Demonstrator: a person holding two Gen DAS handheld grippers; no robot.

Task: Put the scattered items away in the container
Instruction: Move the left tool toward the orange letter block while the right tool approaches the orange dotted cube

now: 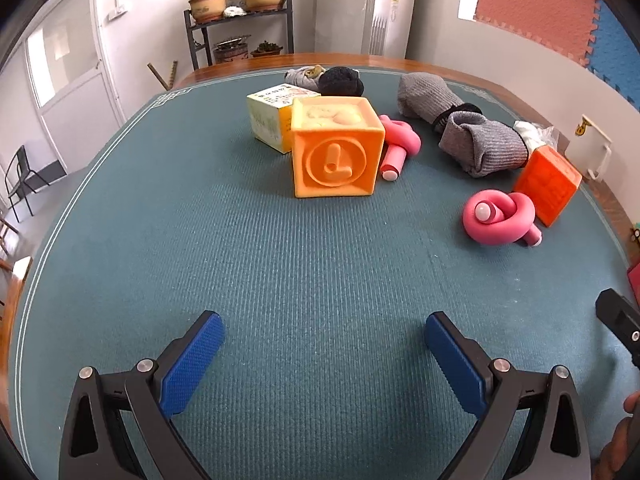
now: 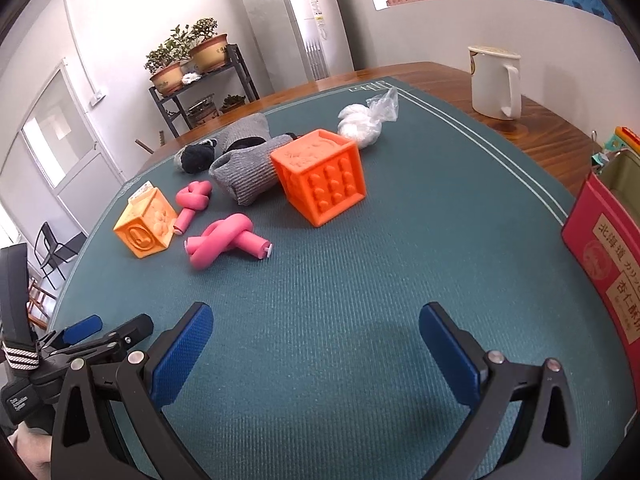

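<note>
On the green mat (image 1: 280,260) lie a light orange letter cube (image 1: 334,146) (image 2: 146,226), a darker orange cube (image 1: 548,184) (image 2: 320,176), two knotted pink foam rollers (image 1: 498,218) (image 1: 396,146) (image 2: 224,244), grey socks (image 1: 480,144) (image 2: 248,174), a dark sock ball (image 1: 340,80), a small paper box (image 1: 272,118) and a white plastic bag (image 2: 362,126). My left gripper (image 1: 324,350) is open and empty, well short of the letter cube. My right gripper (image 2: 316,346) is open and empty. A red container (image 2: 600,256) stands at the right edge.
A white jug (image 2: 496,82) stands on the wooden table (image 2: 540,136) beyond the mat. A plant rack (image 1: 240,32) and a tall white unit (image 1: 376,8) stand behind the table. The left gripper's body shows in the right wrist view (image 2: 80,344).
</note>
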